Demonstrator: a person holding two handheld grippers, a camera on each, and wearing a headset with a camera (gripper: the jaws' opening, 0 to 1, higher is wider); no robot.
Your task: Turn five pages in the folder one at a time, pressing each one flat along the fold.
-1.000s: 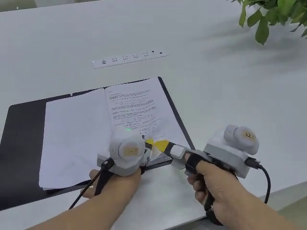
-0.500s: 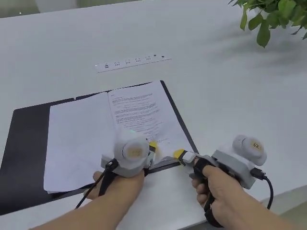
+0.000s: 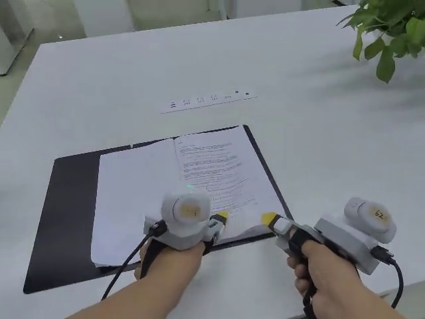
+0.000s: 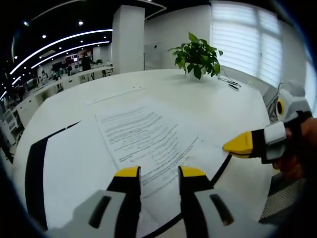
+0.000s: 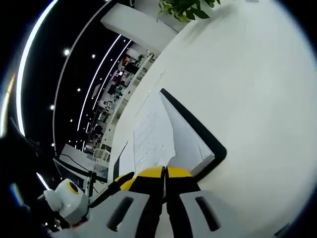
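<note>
Head view shows the folder (image 3: pixel 63 212) lying open on the white worktop (image 3: pixel 332 106), with a printed page (image 3: pixel 219 166) on its right half. Left claw (image 3: pixel 220 217) hovers over that page's near edge — jaws partly open, empty. Right claw (image 3: pixel 269 218) sits just off the folder's near right corner, jaws pressed together, seemingly on nothing. Paper looks thin, light and floppy — likely to crease or lift in twos; take one sheet by its free near corner.

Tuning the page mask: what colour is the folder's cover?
Plain black; the folder shows it best in the head view, bordering the white pages.
</note>
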